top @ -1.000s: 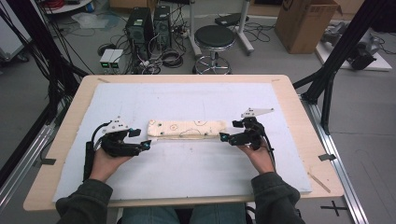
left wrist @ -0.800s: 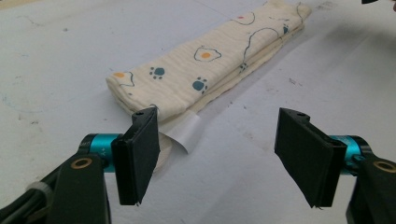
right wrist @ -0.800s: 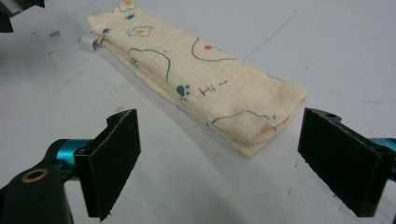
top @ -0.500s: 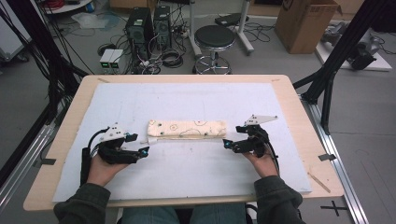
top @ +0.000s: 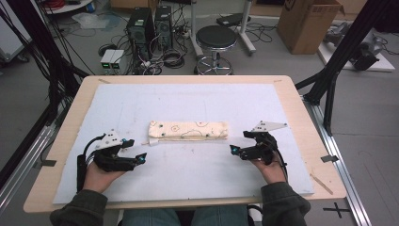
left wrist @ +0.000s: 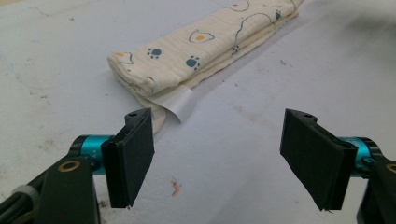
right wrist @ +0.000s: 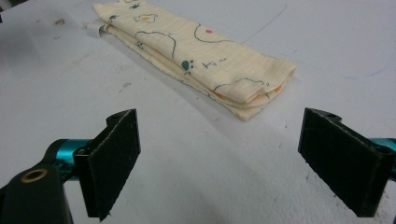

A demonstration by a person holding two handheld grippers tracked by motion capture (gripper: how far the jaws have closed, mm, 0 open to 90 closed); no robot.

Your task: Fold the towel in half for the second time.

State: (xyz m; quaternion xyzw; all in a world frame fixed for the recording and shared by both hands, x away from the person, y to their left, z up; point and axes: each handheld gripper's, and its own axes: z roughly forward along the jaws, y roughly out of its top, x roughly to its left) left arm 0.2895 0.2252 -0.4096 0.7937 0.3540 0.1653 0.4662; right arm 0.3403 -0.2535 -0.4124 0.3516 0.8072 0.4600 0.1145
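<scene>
While a folded cream cloth [top: 188, 130] lies at frame centre on the desk [top: 291, 94], the left gripper [top: 136, 157] and right gripper [top: 234, 149] sit either side lower down, jaws wide apart and empty, the left's just opened.

Behind the light wooden table [top: 301, 101] with its pale blue-white mat [top: 141, 101] sits a round black stool [top: 216, 37] – plus two black computer towers [top: 151, 21], tangled cables and a brown cardboard box [top: 308, 21].

Folded cloth [left wrist: 196, 51]: soft, matt crinkled weave, glossy label. Table cover [top: 197, 179]: matt, scuffed. Table rim [top: 70, 113]: smooth pale wood.
</scene>
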